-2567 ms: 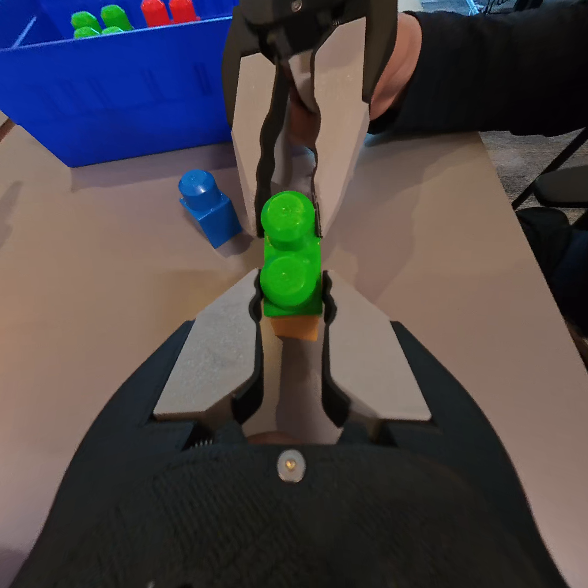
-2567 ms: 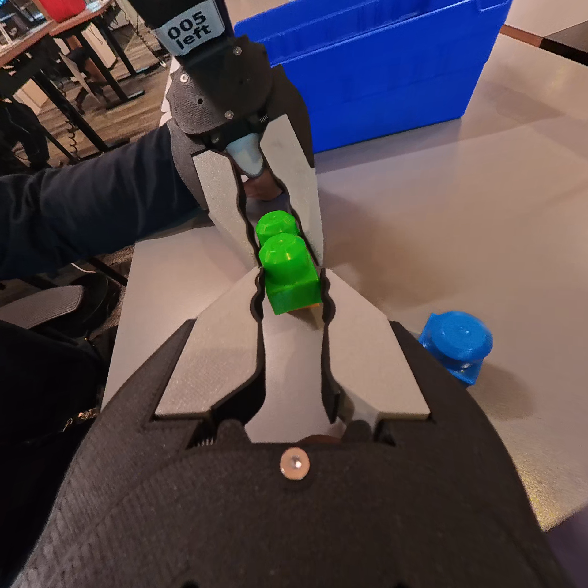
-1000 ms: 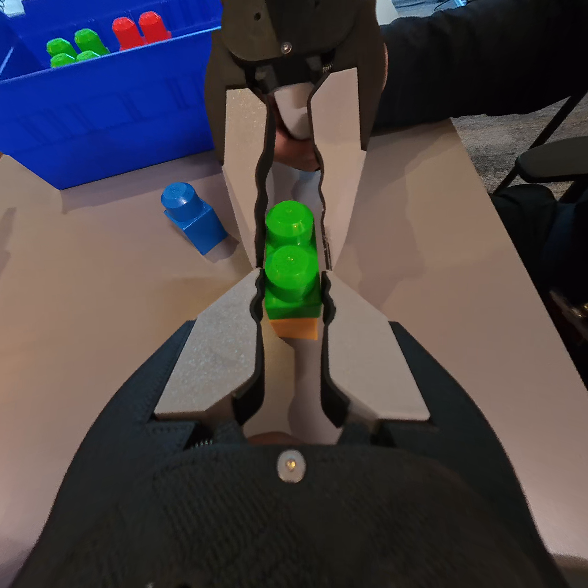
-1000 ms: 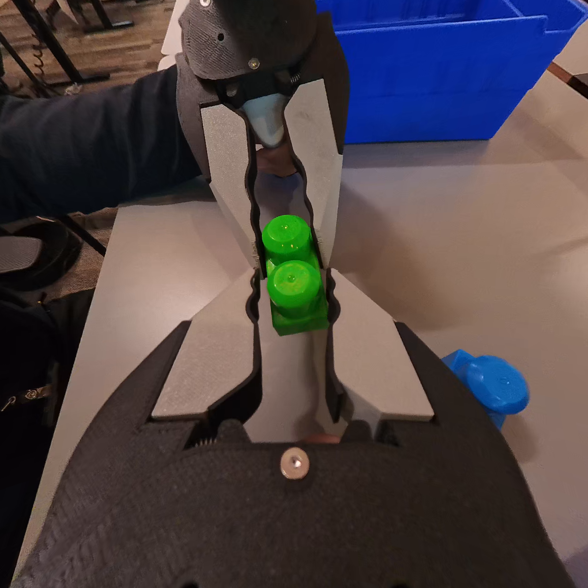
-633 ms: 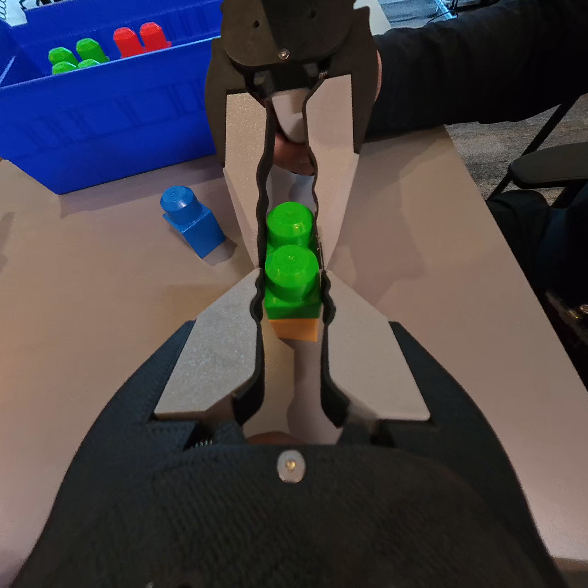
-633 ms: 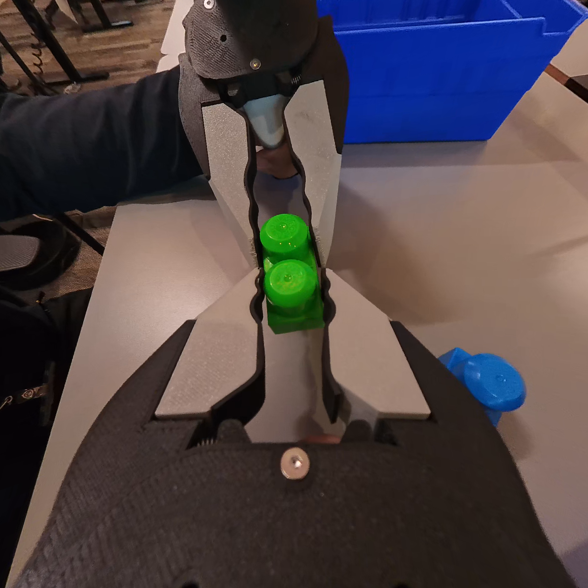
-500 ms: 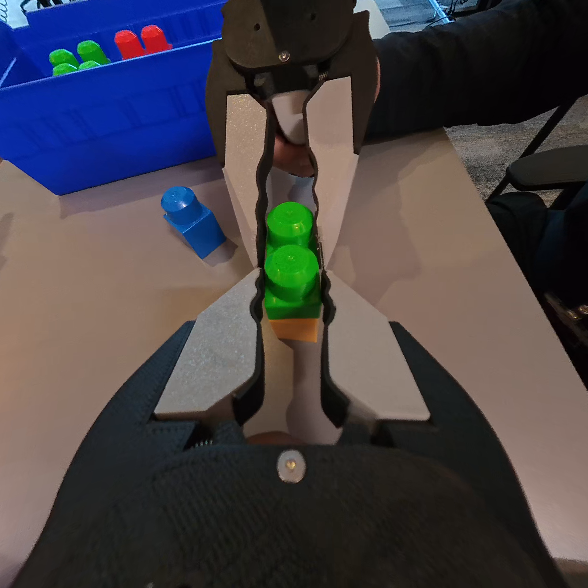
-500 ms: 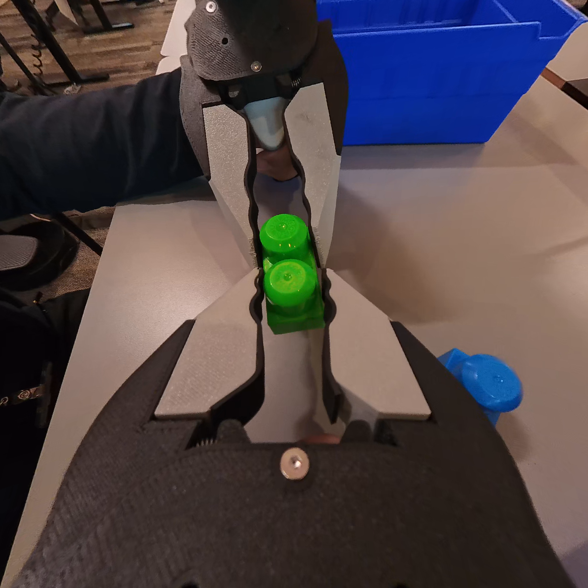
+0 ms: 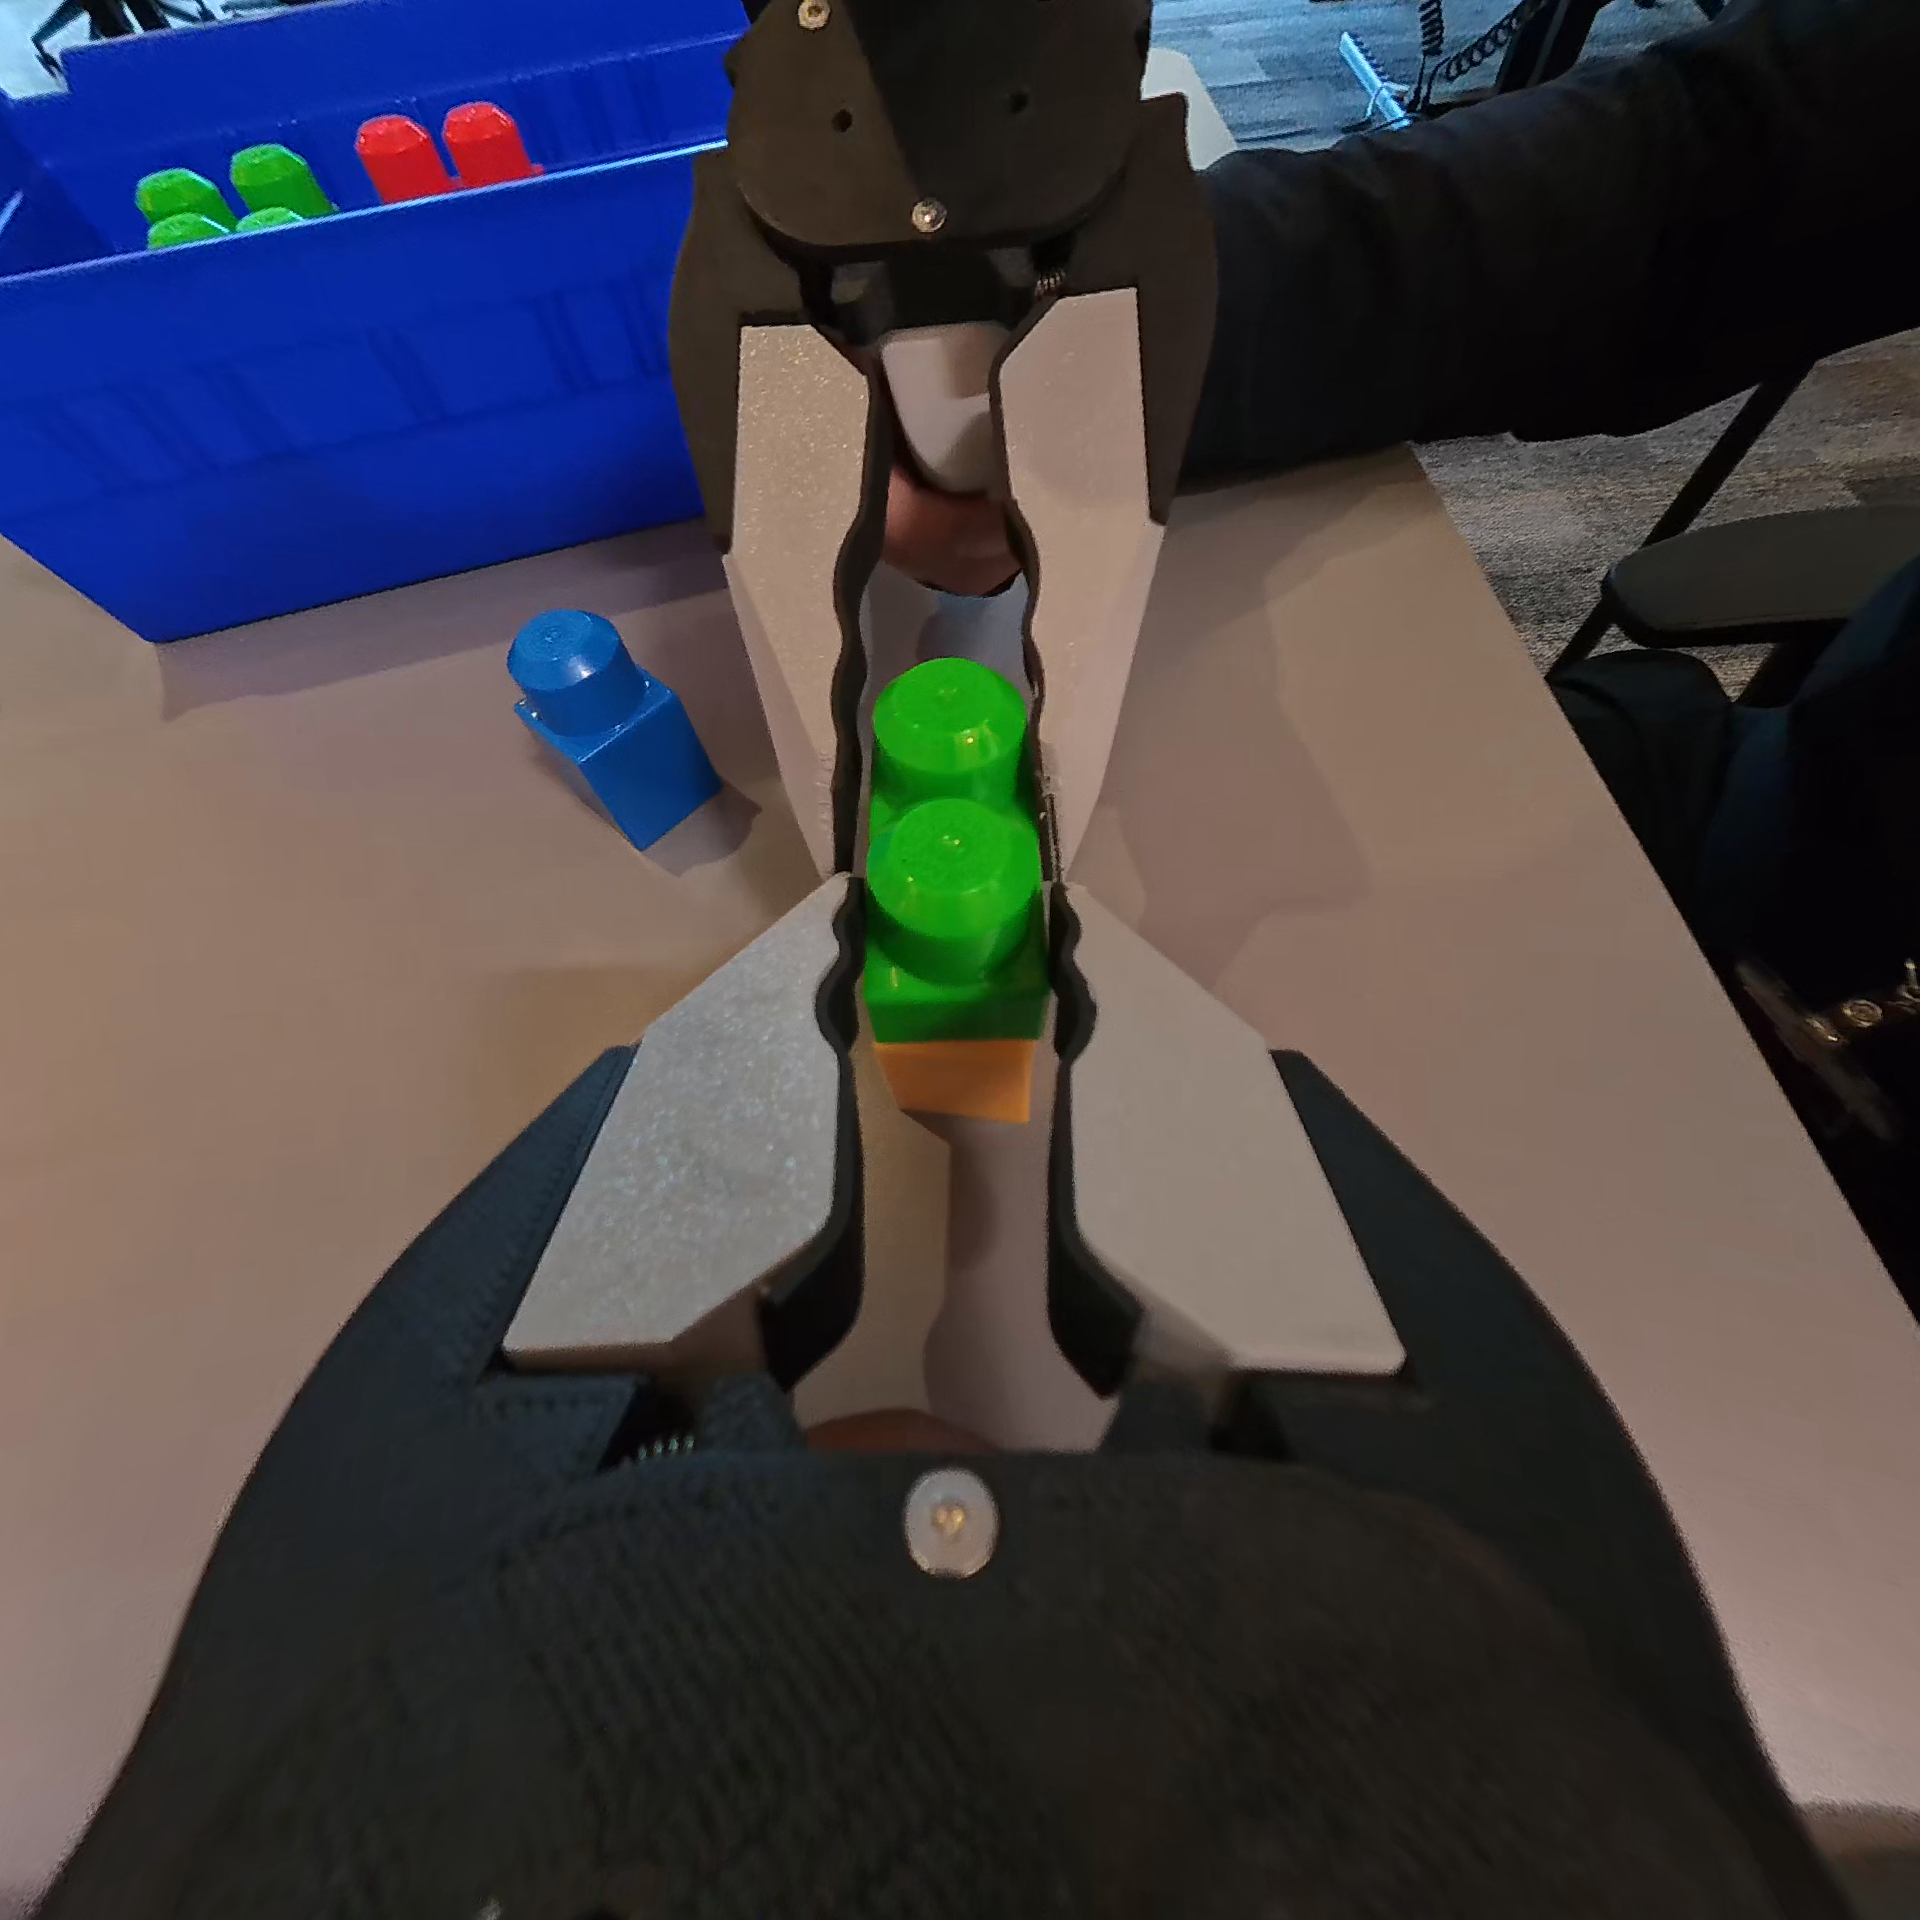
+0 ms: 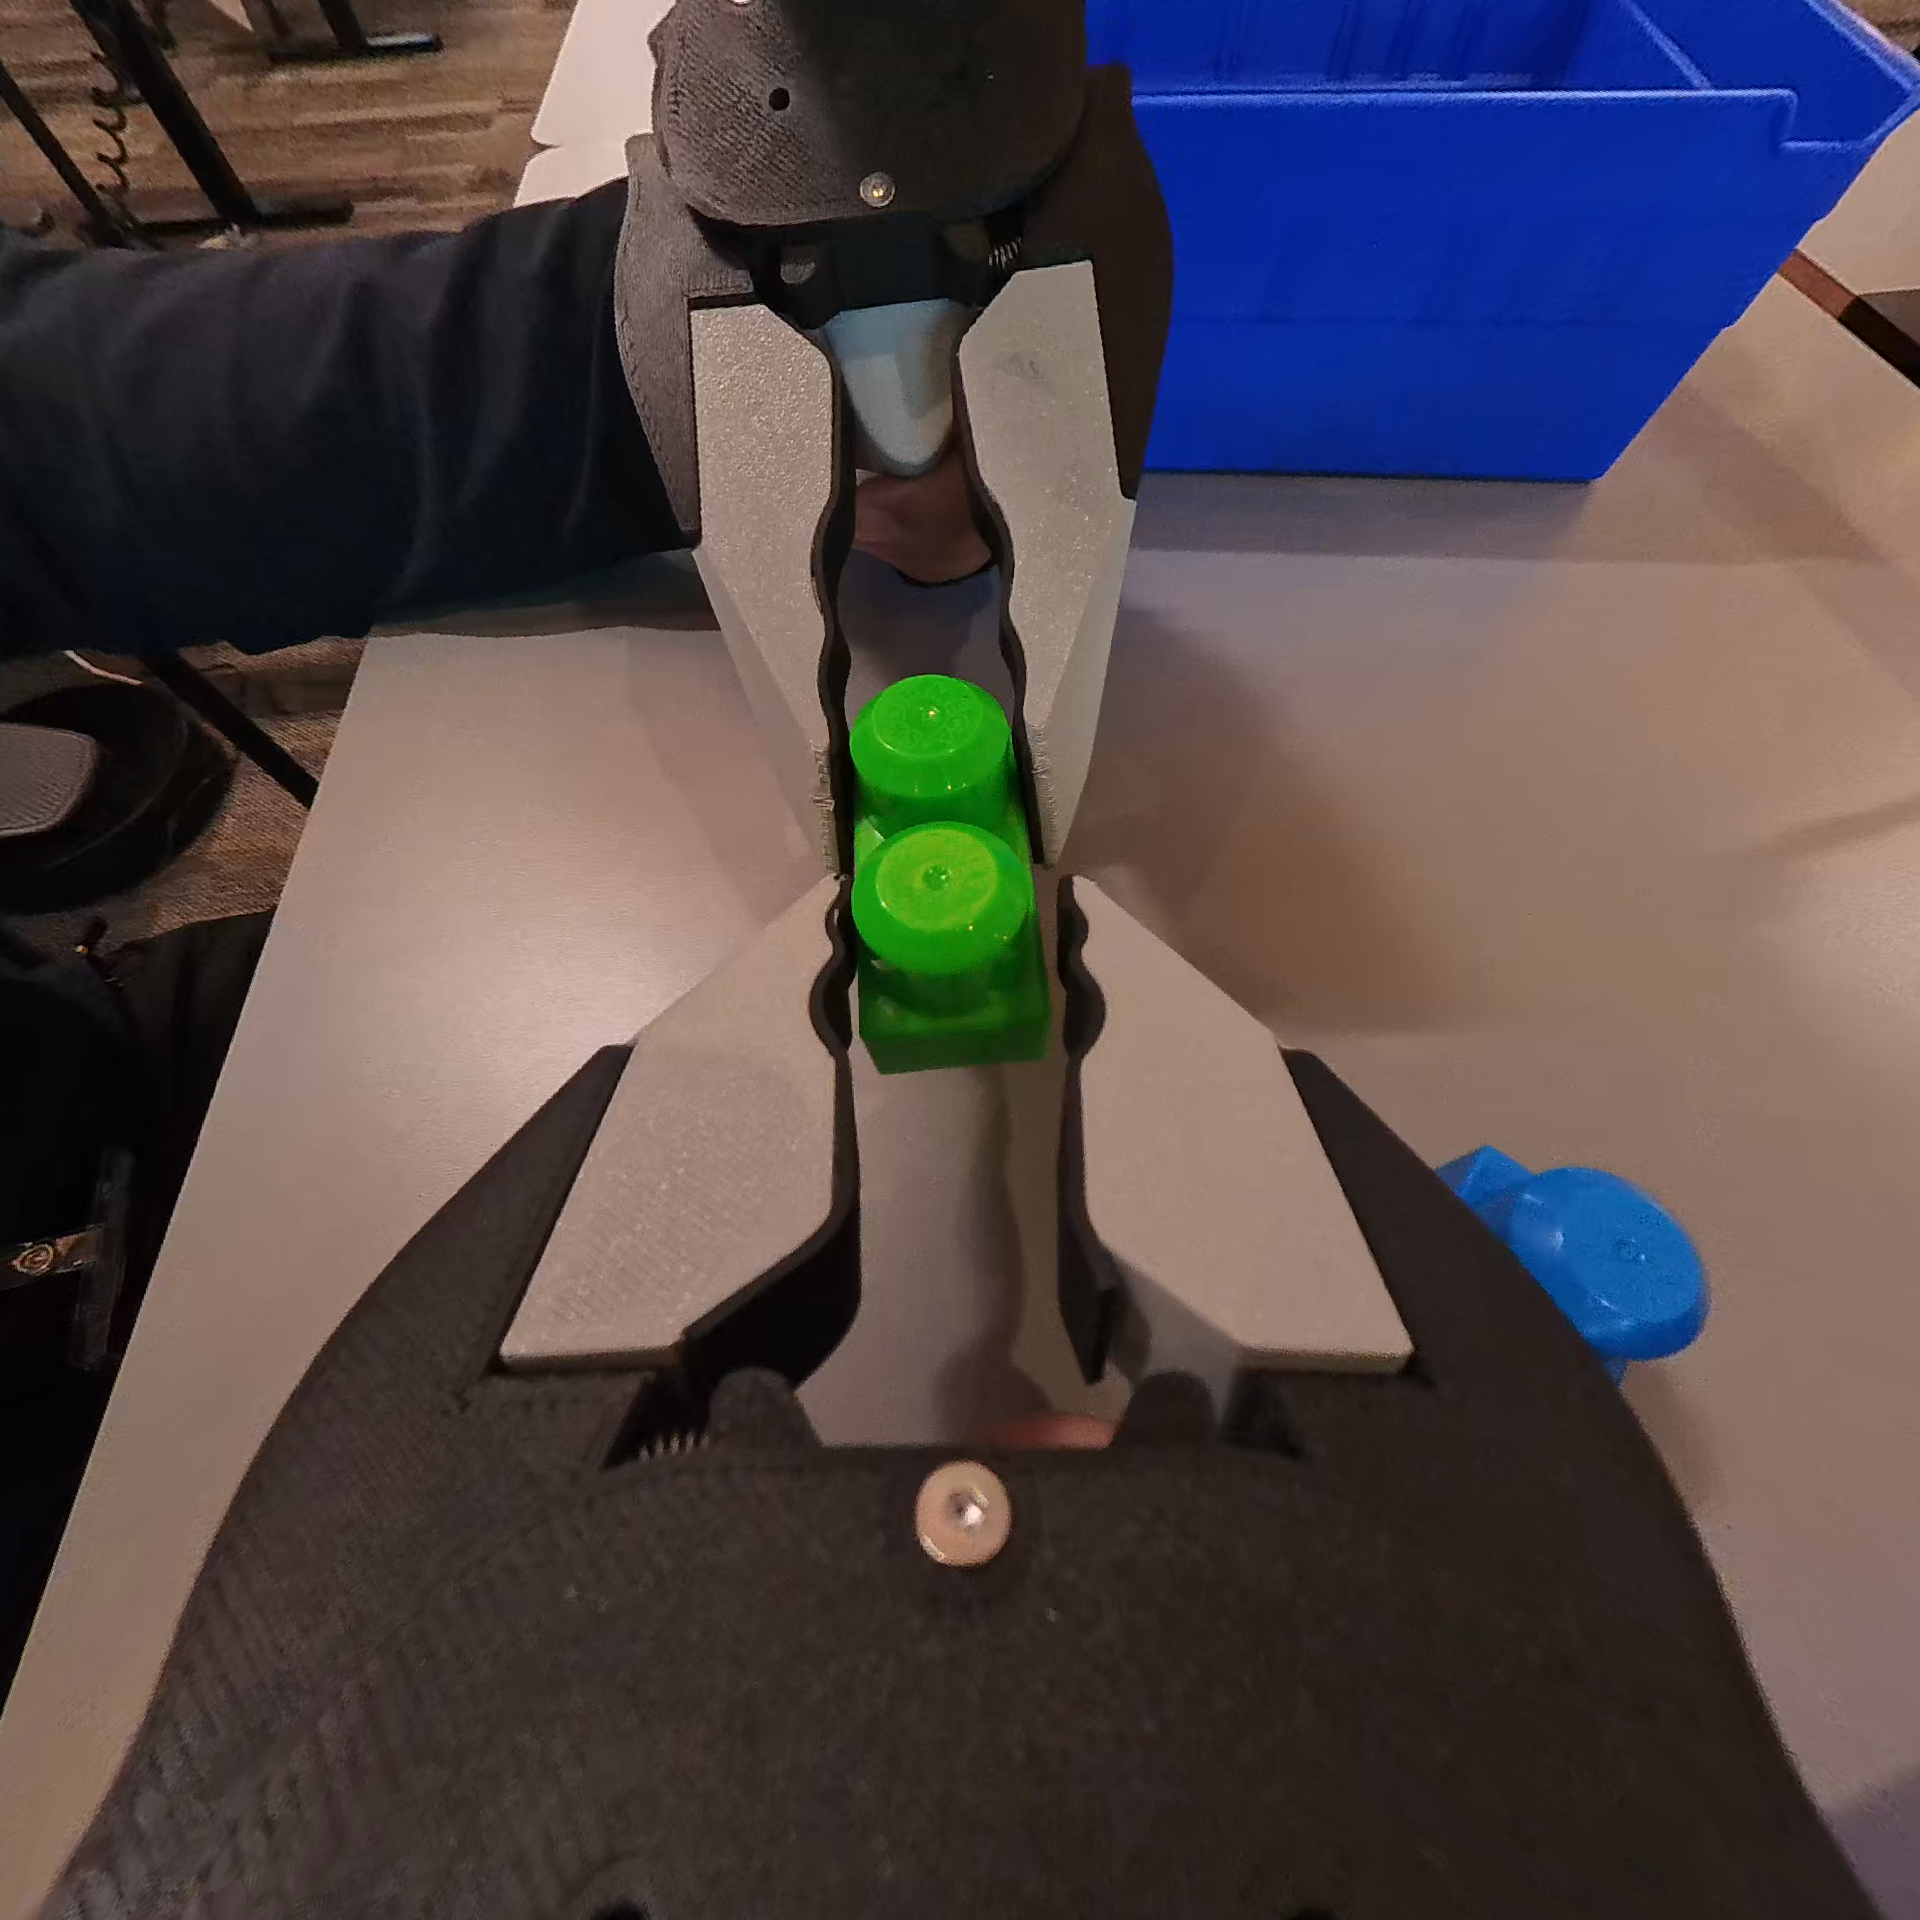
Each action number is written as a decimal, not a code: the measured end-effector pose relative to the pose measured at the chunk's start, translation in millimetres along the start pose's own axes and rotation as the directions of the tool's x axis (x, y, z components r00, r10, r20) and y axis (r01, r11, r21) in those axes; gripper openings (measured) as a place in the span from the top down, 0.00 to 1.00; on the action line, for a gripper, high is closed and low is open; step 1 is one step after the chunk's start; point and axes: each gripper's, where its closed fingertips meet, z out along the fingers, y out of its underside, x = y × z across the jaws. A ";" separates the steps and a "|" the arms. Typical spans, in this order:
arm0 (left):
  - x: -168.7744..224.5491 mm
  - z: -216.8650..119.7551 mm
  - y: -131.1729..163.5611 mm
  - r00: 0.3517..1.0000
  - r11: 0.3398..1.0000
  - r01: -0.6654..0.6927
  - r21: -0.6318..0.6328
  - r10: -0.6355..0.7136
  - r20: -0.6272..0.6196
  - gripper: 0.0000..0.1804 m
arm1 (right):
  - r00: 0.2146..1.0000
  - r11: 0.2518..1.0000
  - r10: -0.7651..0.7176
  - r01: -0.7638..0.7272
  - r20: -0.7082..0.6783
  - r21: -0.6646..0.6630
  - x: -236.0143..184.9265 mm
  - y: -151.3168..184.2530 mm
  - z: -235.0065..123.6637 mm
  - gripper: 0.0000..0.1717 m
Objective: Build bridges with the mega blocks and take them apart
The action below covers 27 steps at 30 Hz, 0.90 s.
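We see the left gripper (image 9: 956, 935) clamped on one end of a green two-stud block (image 9: 951, 914), both dark wavy pads pressed flat to its sides. An orange block (image 9: 961, 1081) sits directly under that end, attached beneath the green one.

The right gripper (image 10: 951, 935) comes in from the opposite side, its tips almost meeting the left gripper's — it straddles the other end of the same green block. Its left pad lies against the block; on the right a thin gap seems to show, so we cannot tell whether it grips.

Just off to one side a blue single-stud block (image 9: 608, 727) stands tilted on the grey table (image 9: 260, 1039). Farther back — a blue bin (image 9: 343, 364) with green blocks (image 9: 223, 197) and red blocks (image 9: 442, 151) inside.
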 end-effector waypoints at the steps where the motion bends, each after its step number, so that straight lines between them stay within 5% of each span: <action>1: 0.3 0.1 -0.1 1.000 1.000 0.004 0.003 -0.004 -0.004 0.82 | 1.000 1.000 -0.004 0.004 0.003 0.002 -0.6 -0.1 -0.1 0.80; 27: 1.5 0.3 -1.3 0.999 0.999 0.028 0.020 -0.027 -0.027 0.82 | 0.992 0.993 -0.120 0.120 -0.028 -0.020 -3.8 1.4 -0.2 0.78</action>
